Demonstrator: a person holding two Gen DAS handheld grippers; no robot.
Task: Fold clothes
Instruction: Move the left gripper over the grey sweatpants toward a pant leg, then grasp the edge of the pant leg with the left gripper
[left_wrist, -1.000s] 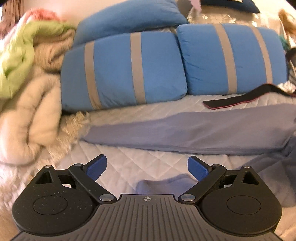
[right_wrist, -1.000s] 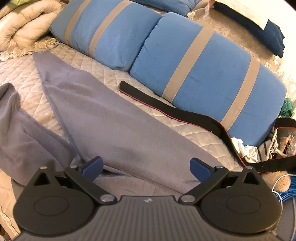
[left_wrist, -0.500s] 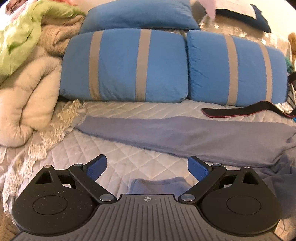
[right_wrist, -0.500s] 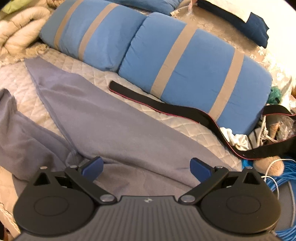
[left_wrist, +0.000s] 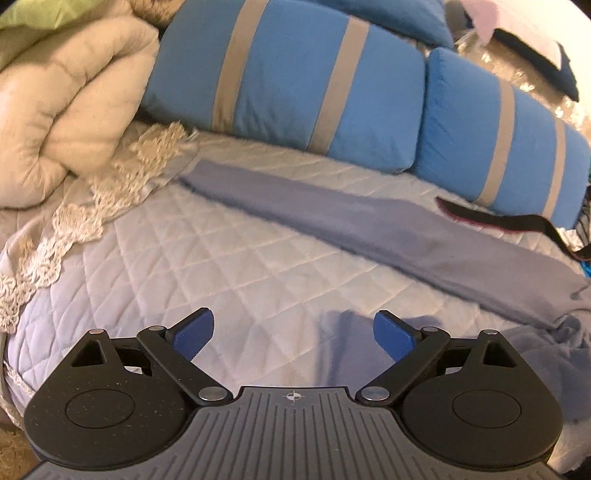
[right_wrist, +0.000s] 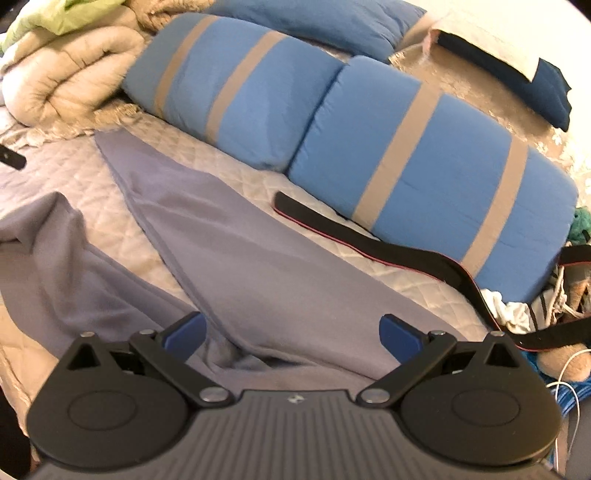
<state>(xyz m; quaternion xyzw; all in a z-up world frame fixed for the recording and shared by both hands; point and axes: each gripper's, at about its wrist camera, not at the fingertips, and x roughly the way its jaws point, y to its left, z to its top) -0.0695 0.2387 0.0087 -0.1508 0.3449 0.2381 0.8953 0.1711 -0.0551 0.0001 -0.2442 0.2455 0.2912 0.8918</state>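
Garment: a grey-lilac pair of trousers (right_wrist: 236, 254) lay spread on the quilted bedspread (left_wrist: 177, 251), one leg stretched long toward the pillows, the other leg (right_wrist: 48, 258) rumpled nearer the left side of the right wrist view.
Garment in left view: the long leg (left_wrist: 369, 225) ran slantwise across the bed; a second fold of the same cloth lay beneath the gripper's right finger.
Right gripper (right_wrist: 291, 336): tongs stood wide apart, holding nothing, poised over the place where the two legs met.
Left gripper (left_wrist: 293, 334): tongs likewise wide, holding nothing, over bare quilt with the cloth's edge at its right side.
Strap: a black strap with red edging (right_wrist: 373, 243) lay between the trousers and the pillows, just beside the long leg.
Pillows: two blue pillows with tan stripes (right_wrist: 406, 158) lay side by side, touching, behind the garment.
Blanket: a cream blanket (left_wrist: 62, 110) was bundled at the left, a lace edge (left_wrist: 85, 214) below it.
Clutter: blue cord (right_wrist: 565, 398) and white cloth (right_wrist: 513, 314) lay at the right edge.
Writing: no brand, label or lettering could be read anywhere.
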